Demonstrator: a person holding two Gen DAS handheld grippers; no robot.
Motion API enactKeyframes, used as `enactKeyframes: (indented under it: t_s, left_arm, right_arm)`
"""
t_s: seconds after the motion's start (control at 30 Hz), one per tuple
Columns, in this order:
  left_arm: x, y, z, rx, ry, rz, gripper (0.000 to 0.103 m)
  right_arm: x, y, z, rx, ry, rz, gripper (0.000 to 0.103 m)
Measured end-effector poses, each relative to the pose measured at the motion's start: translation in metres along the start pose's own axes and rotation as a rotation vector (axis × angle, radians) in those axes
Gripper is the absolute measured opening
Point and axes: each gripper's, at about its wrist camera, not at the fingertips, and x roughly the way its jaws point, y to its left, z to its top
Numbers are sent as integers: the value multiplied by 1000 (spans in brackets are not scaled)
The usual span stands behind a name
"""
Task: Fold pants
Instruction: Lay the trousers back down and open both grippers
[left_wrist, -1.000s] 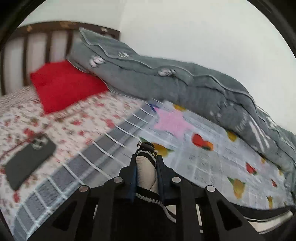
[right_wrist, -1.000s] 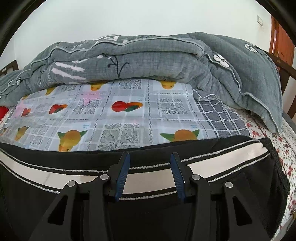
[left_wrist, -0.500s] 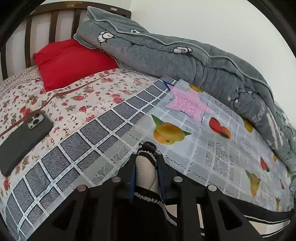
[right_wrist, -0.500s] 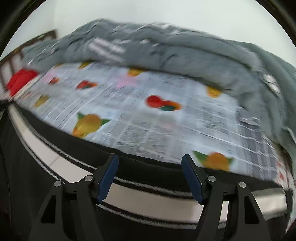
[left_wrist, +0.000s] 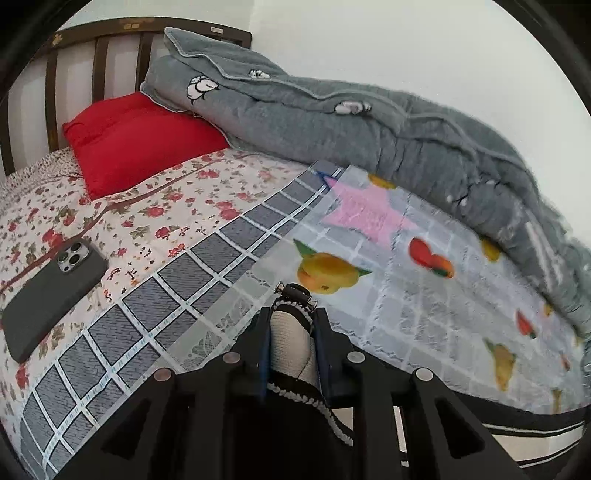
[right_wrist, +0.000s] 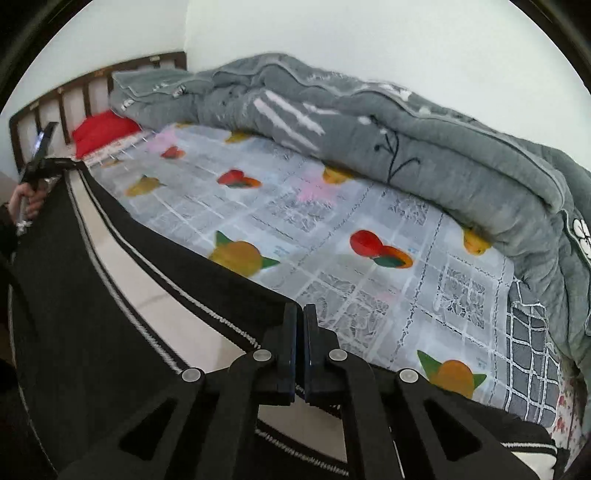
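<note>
You have both claws clamped on the pants (right_wrist: 122, 317), the left gripper (left_wrist: 291, 341) pinching a bunched cream-striped edge, the right gripper (right_wrist: 300, 345) its black hem, cloth stretched between them, unfolded, so folding remains.

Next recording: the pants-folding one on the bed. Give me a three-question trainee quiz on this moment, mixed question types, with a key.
1. True or false: the left gripper is clamped on a bunched part of the pants.
2. Multiple choice: what lies on the floral sheet left of the left gripper? A) a remote B) a dark phone C) a book
3. Fill in: the right gripper has its fingers ____ on the pants' edge.

Key
1. True; striped fabric sits between its fingers.
2. B; the phone lies camera side up, below the red pillow.
3. Shut; in the right wrist view the fingers are nearly touching.
</note>
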Motion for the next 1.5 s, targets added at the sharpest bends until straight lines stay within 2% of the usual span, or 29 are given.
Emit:
enactKeyframes:
  t_s: [0.1, 0.2, 0.3, 0.33, 0.37, 0.4, 0.47, 0.5, 0.6, 0.67, 0.8, 0.87, 0.93, 0.97, 1.13, 1.33, 1.5]
  left_arm:
    - [6, -6, -2, 16, 14, 37, 22]
    - [5, -7, -1, 23, 20, 63, 27]
    - [2, -7, -2, 32, 38, 74, 36]
    - [1, -7, -3, 34, 44, 73, 39]
    - [-2, -6, -4, 35, 47, 70, 40]
    - [-4, -6, -6, 38, 46, 70, 40]
    - [-10, -8, -9, 50, 44, 77, 40]
    - [-13, -8, -10, 53, 46, 78, 40]
    - [-29, -7, -16, 50, 44, 70, 42]
    - [-42, -5, -20, 40, 34, 46, 48]
    - [-69, -3, -33, 32, 30, 10, 49]
    - [-83, -2, -42, 39, 25, 1, 49]
    - [-99, 4, -52, 30, 17, -26, 58]
    - [-106, 8, -57, 23, 10, -46, 59]
    - [-136, 36, -86, 16, 19, -83, 59]
    - [-145, 83, -114, -65, 69, -138, 59]
    - [-123, 101, -130, -119, 107, -164, 57]
  right_arm:
    - [46, 8, -6, -36, 127, -69, 5]
    - [43, 9, -1, -41, 118, -134, 13]
    - [17, -12, -3, 53, 53, -190, 18]
    - [7, -27, -8, 120, 32, -211, 31]
    - [4, -38, -12, 170, 30, -219, 52]
    - [5, -53, -19, 231, 56, -235, 58]
    - [19, -71, -34, 302, 152, -280, 59]
    - [21, -74, -36, 313, 166, -289, 59]
    - [2, -60, -30, 305, 138, -362, 58]
    - [-18, -43, -27, 292, 76, -359, 58]
    - [-57, -6, -26, 274, -8, -379, 58]
    - [-69, 7, -25, 292, -39, -375, 61]
    - [-83, 18, -28, 311, -66, -375, 61]
    - [-91, 24, -30, 320, -81, -368, 61]
    - [-113, 54, -42, 334, -119, -380, 61]
    - [-119, 83, -46, 310, -117, -338, 61]
    - [-124, 101, -55, 299, -109, -314, 61]
